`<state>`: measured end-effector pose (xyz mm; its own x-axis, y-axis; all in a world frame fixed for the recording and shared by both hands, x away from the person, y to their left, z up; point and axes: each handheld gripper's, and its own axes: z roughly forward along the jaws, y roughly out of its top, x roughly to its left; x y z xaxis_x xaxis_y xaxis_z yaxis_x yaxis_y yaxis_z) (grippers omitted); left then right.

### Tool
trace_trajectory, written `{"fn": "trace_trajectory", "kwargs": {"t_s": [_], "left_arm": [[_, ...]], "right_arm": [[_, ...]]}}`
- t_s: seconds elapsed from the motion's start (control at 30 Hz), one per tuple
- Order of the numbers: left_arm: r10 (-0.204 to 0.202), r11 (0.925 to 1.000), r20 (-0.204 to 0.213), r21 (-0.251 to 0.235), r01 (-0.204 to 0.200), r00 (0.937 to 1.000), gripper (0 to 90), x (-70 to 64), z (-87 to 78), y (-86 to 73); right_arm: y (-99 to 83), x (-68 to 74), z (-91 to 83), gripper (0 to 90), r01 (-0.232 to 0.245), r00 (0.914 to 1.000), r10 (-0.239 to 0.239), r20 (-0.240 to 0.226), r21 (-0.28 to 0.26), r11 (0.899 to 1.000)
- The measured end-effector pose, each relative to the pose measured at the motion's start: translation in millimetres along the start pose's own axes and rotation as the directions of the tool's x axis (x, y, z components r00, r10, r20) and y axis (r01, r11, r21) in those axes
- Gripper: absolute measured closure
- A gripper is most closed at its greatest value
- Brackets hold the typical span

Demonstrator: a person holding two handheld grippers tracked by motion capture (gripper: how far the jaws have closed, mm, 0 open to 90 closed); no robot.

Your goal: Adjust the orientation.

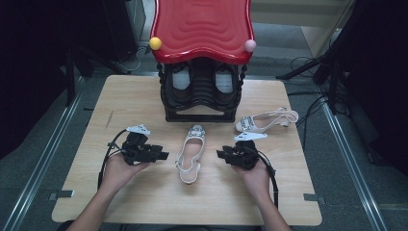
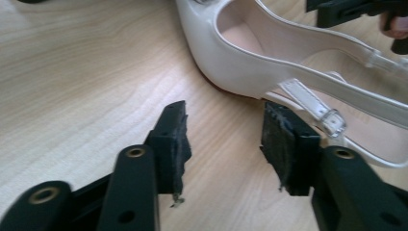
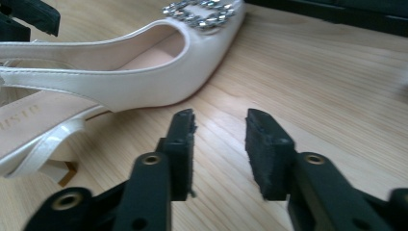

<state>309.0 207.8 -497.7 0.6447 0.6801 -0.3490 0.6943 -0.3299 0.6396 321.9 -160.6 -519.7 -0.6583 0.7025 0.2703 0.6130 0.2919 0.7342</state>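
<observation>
Shoe between my two tools on the worktop (image 1: 144, 202)

The shoe (image 1: 191, 153) lies between my left tool (image 1: 162, 155) and right tool (image 1: 220, 154), long axis pointing away from me toward the rack (image 1: 202, 91); both tools gape wide, empty, about equally near its sides.

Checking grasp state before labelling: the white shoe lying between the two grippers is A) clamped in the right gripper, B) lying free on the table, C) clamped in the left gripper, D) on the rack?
B: the white shoe lies on the table, with the left gripper and right gripper open at either side of it, holding nothing.
</observation>
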Motion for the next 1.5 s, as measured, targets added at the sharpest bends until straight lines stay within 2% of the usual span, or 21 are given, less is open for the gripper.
{"fn": "trace_trajectory", "kwargs": {"t_s": [0.13,0.3,0.33,0.4,0.57,0.63,0.7,0.8,0.97,1.13,1.4,1.5], "left_arm": [[0.011,0.9999,-0.003,-0.012,-0.011,0.9999,47.2,3.6,-0.9,1.7],[0.003,0.9999,-0.004,-0.013,-0.003,1.0,45.5,7.9,-0.5,1.5],[0.0,0.9998,0.002,-0.021,0.0,1.0,45.4,7.8,-0.8,0.9],[-0.007,0.9993,0.046,-0.037,0.009,0.9989,45.4,8.3,-2.9,-0.4],[-0.01,0.9989,0.039,-0.045,0.012,0.9992,45.1,8.0,-8.5,-5.6],[-0.02,0.9987,0.036,-0.046,0.021,0.9992,45.1,9.2,-10.2,-8.4],[-0.023,0.999,0.031,-0.039,0.024,0.9993,44.9,9.9,-11.2,-10.4],[-0.029,0.9991,0.024,-0.032,0.029,0.9993,44.8,8.9,-11.2,-14.3],[-0.03,0.9993,0.004,-0.022,0.03,0.9995,44.5,9.5,-12.9,-19.6],[-0.048,0.9986,-0.005,-0.024,0.048,0.9988,44.5,11.8,-15.6,-23.5],[-0.048,0.9987,-0.015,-0.015,0.048,0.9987,44.1,12.8,-16.1,-26.4],[-0.047,0.9988,-0.014,-0.014,0.047,0.9988,44.0,13.3,-16.0,-26.4]], "right_arm": [[-3.6,-10.6,-13.3,60.5,-0.009,0.9994,0.01,0.033,-0.031,0.999],[-6.8,-21.9,-27.3,63.9,-0.025,0.9978,0.029,0.06,-0.064,0.998],[-6.7,-23.6,-28.9,64.4,-0.03,0.9974,0.035,0.063,-0.07,0.997],[-5.2,-28.0,-32.3,65.9,-0.046,0.9964,0.052,0.067,-0.08,0.996],[1.0,-43.0,-38.3,74.5,-0.084,0.9921,0.092,0.085,-0.097,0.992],[3.9,-50.5,-40.1,79.6,-0.089,0.9891,0.1,0.108,-0.106,0.99],[5.0,-57.3,-40.9,83.8,-0.109,0.9865,0.122,0.108,-0.119,0.987],[6.9,-69.5,-41.0,88.4,-0.137,0.9821,0.149,0.116,-0.106,0.985],[7.8,-88.4,-40.5,90.0,-0.179,0.972,0.193,0.134,-0.112,0.978],[7.6,-99.7,-32.5,90.0,-0.195,0.9669,0.206,0.151,-0.086,0.977],[9.4,-105.1,-24.3,90.0,-0.2,0.9629,0.207,0.173,-0.061,0.978],[9.5,-108.3,-21.7,90.0,-0.205,0.9585,0.214,0.189,-0.065,0.977]]}}
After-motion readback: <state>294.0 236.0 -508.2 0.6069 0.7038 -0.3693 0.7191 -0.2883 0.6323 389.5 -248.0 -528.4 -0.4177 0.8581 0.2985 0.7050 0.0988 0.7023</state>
